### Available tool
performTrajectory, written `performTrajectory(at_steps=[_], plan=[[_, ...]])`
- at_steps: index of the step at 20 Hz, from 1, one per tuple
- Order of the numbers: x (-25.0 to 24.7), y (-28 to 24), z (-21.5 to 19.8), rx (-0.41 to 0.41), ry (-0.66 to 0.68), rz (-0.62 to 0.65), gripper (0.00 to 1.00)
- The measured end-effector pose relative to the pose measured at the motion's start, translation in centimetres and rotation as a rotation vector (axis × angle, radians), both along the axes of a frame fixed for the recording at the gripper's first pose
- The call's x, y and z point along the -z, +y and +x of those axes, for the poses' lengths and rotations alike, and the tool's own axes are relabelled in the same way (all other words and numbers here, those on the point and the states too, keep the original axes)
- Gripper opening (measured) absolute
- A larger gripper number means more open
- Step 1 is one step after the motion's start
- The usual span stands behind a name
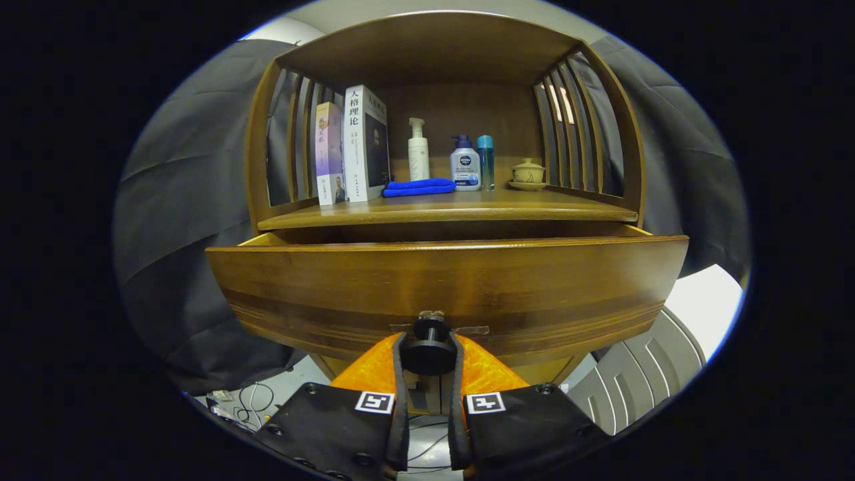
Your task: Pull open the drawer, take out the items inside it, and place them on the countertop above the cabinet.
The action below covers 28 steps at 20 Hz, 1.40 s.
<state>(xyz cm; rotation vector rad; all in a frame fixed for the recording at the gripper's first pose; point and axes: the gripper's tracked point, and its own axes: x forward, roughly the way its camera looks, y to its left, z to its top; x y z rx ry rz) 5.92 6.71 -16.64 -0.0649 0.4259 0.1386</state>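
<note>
A wooden cabinet drawer [447, 287] stands pulled out toward me, its front panel wide across the view. Its dark round knob [428, 347] sits between my two fingers, and my gripper [428, 351] is shut on it, both fingers pressing its sides. The drawer's inside is hidden behind the front panel. Above it lies the countertop [447, 208] of the cabinet, a wooden shelf under a curved hood with slatted sides.
On the countertop stand two books [354, 147], a folded blue cloth [419, 188], a white pump bottle [418, 150], a blue-capped bottle [465, 166], a slim teal bottle [485, 160] and a small lidded cup [528, 174]. Cables [250, 401] lie on the floor below.
</note>
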Motion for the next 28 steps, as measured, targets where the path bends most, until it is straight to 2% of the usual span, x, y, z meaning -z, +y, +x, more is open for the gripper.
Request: performTrajectory(at_steps=[15, 20, 21, 27, 28], plan=[[0.3, -0.5, -6.6, -0.034, -0.012, -0.020, 0.25], [0.3, -0.5, -7.6, -0.049, -0.025, -0.024, 0.25], [0.4, -0.4, -7.6, -0.057, -0.021, -0.022, 0.28], [-5.0, -1.3, -8.1, -0.106, -0.194, -0.050, 1.00], [-6.2, -1.4, -8.0, -0.108, -0.219, -0.045, 0.99]])
